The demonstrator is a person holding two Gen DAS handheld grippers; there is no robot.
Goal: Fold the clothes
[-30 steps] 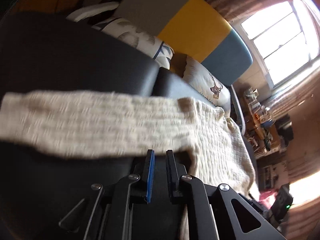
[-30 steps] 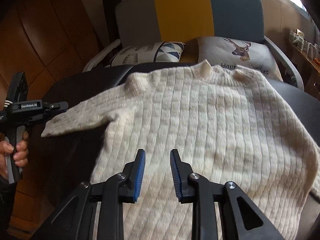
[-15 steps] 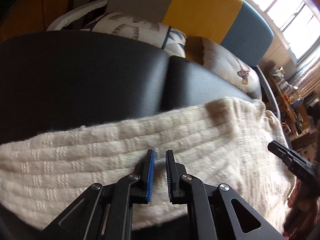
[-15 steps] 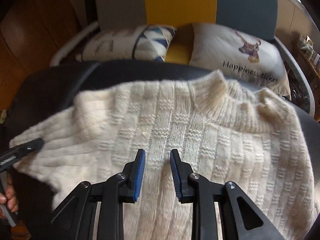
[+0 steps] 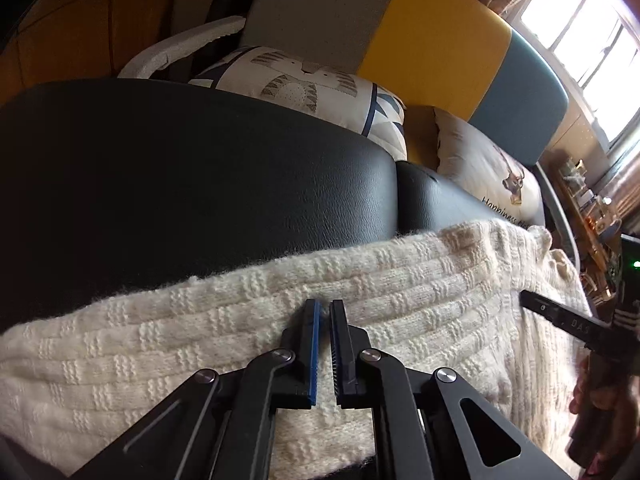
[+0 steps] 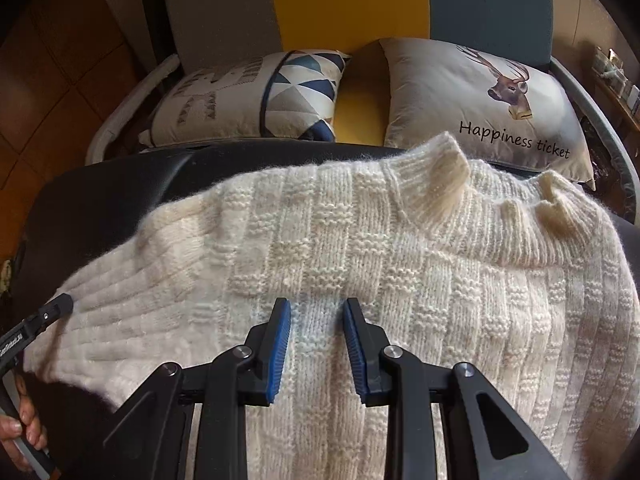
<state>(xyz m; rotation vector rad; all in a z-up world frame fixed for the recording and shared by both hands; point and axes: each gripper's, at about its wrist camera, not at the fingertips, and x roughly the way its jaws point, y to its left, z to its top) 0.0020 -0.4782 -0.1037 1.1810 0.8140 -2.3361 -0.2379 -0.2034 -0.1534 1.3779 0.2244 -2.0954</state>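
Black leather cushion [image 6: 100,196] underfoot of everything, padded, seam down the middle in the left wrist view. Behind it a chair [image 6: 224,8] with grey, yellow and teal back panels.

On the chair seat, left to right: patterned pillow [image 6: 248,96] with grey animal print and blue-white triangles; then a beige pillow [image 6: 480,96] with a stag's head and the words "Happiness ticket" in black script. Far right in the left wrist view, a bright window [image 5: 580,20] and a cluttered shelf, contents too small to tell.

Cream sweater [image 6: 400,264] lies flat on the black cushion, neck toward the pillows. Chunky knit, ribbed columns broken by basket-weave blocks, ribbed collar standing up, fuzzy edges. One sleeve runs out to the left across the leather.

Left gripper [image 5: 325,344]: blue-padded jaws drawn to a narrow slit over the sleeve; whether knit is pinched between them, cannot tell. Its tip shows at the sleeve's end in the right wrist view.

Right gripper [image 6: 316,344]: jaws spread wide, hovering over the sweater's chest, nothing held.
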